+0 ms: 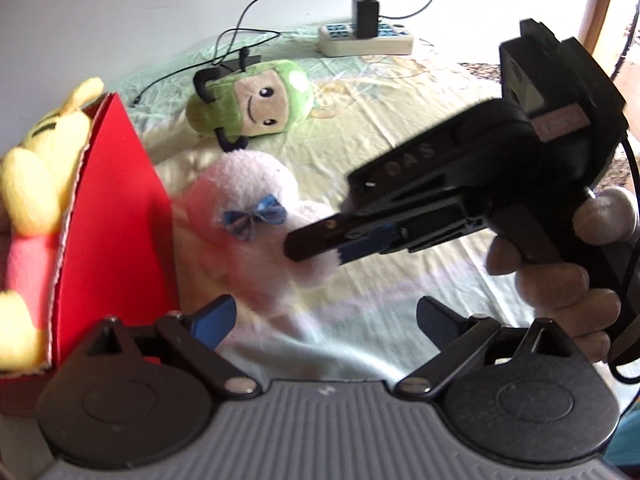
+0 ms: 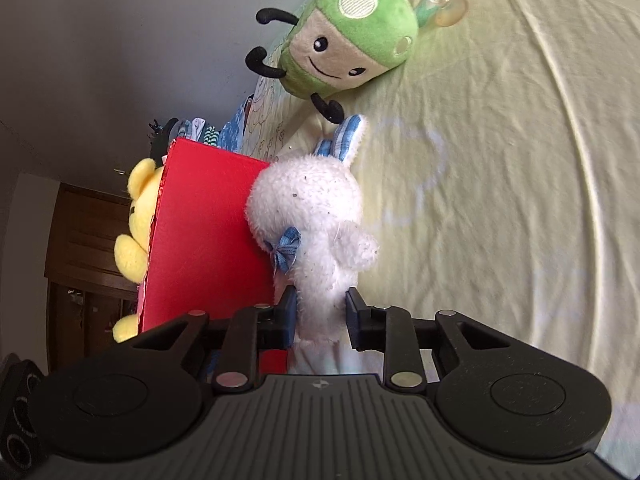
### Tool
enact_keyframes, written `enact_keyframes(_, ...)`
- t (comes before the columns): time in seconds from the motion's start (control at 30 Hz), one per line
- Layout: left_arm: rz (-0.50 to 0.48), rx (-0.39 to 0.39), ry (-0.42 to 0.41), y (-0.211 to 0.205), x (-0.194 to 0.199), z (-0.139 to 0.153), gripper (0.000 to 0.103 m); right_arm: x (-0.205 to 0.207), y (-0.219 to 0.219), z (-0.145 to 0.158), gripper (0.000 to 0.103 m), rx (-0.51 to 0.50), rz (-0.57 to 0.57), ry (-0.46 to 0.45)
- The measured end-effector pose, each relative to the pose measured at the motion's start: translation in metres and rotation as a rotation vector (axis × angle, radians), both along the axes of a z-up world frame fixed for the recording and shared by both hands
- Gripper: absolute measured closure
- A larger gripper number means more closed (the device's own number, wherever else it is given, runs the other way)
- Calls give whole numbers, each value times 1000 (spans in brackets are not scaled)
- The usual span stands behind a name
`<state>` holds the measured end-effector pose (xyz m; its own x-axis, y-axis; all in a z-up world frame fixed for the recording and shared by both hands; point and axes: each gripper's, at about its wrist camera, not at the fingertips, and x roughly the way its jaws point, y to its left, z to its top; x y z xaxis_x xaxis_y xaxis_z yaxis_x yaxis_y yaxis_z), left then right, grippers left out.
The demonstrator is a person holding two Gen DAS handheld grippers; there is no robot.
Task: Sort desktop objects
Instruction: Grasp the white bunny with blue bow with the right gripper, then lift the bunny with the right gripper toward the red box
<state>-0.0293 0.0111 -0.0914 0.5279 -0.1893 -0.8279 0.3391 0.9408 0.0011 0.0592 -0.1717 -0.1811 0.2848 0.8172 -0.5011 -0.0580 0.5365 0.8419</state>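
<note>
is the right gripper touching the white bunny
Touching: the right wrist view shows the right gripper with both fingers pressed into the white bunny at its lower body.

The right gripper (image 2: 320, 312) pinches the white plush rabbit (image 2: 316, 216) between its fingers, gripped by a bare hand (image 1: 560, 280); the left gripper (image 1: 324, 320) hangs wide apart.

Fuzzy plush white rabbit (image 2: 312, 216), matt red cardboard box (image 2: 204, 232), wrinkled pale cotton-like sheet (image 2: 500, 160), matt black plastic fingers (image 2: 360, 320).

Bright window glare, fisheye-warped edges
</note>
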Motion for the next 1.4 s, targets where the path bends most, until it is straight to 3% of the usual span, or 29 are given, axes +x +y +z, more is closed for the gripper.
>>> enact_keyframes(0.43, -89, -165, 36, 7, -13, 11, 7, -73, -51, 2, 76, -66, -98, 73)
enact_keyframes(0.6, -79, -264, 117, 11, -8, 4, 18, -87, -56, -3, 71, -79, -136, 108)
enact_keyframes(0.67, -67, -295, 150, 13, -5, 1, 25, -88, -63, 2, 71, -68, -169, 91)
enact_keyframes(0.8, -22, -335, 188, 18, 2, -5, 28, -80, -81, 12, 71, -38, -251, 45)
enact_keyframes(1.0, 30, -332, 223, 20, 13, -12, 36, -48, -79, 0, 71, -54, -346, 61)
enact_keyframes(1.17, 28, -287, 220, 14, 15, -12, 47, -34, -66, -16, 71, -8, -332, 126)
enact_keyframes(1.4, 45, -277, 226, 15, 19, -15, 47, -35, -64, -22, 71, 75, -313, 179)
